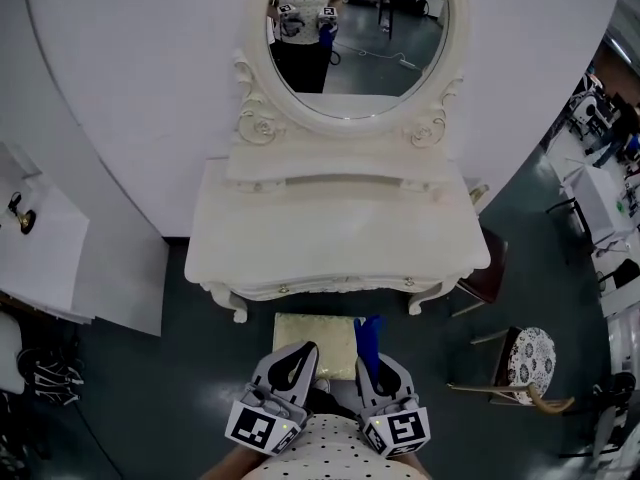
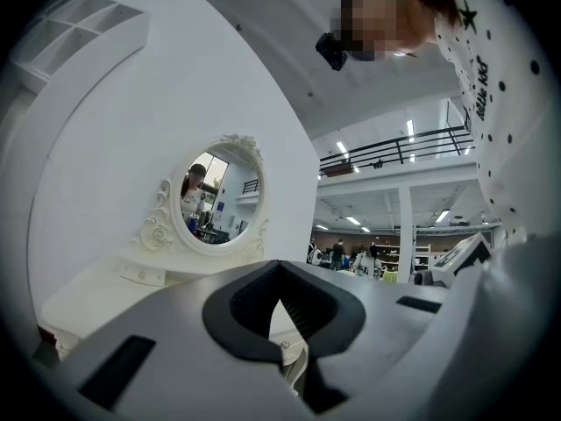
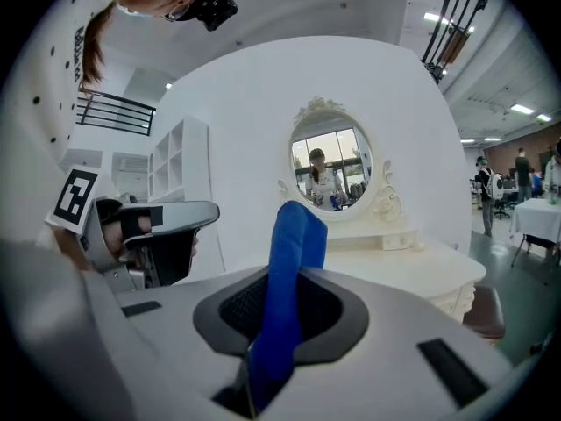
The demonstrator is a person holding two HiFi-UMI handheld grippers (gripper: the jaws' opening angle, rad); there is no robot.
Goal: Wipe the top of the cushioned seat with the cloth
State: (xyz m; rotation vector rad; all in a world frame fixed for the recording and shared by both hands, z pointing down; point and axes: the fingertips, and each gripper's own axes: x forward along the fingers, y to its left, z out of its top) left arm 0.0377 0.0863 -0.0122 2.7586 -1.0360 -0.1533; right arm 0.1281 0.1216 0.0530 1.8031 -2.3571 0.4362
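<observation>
The cushioned seat [image 1: 312, 340], a pale square stool top, stands on the floor just in front of the dressing table [image 1: 300, 238]. Both grippers hover above its near edge, close to the person's body. My right gripper [image 1: 370, 356] is shut on a blue cloth [image 1: 369, 334], which sticks up from between the jaws as a folded strip [image 3: 294, 261]. My left gripper [image 1: 298, 356] sits beside it, jaws together with nothing between them [image 2: 282, 310]. In both gripper views the jaws point up toward the table's oval mirror [image 3: 331, 169], and the seat is hidden.
The dressing table's top overhangs the far side of the seat. A round patterned chair [image 1: 528, 360] and a dark chair [image 1: 487, 276] stand at the right. A white cabinet [image 1: 40, 258] is at the left. Dark floor surrounds the seat.
</observation>
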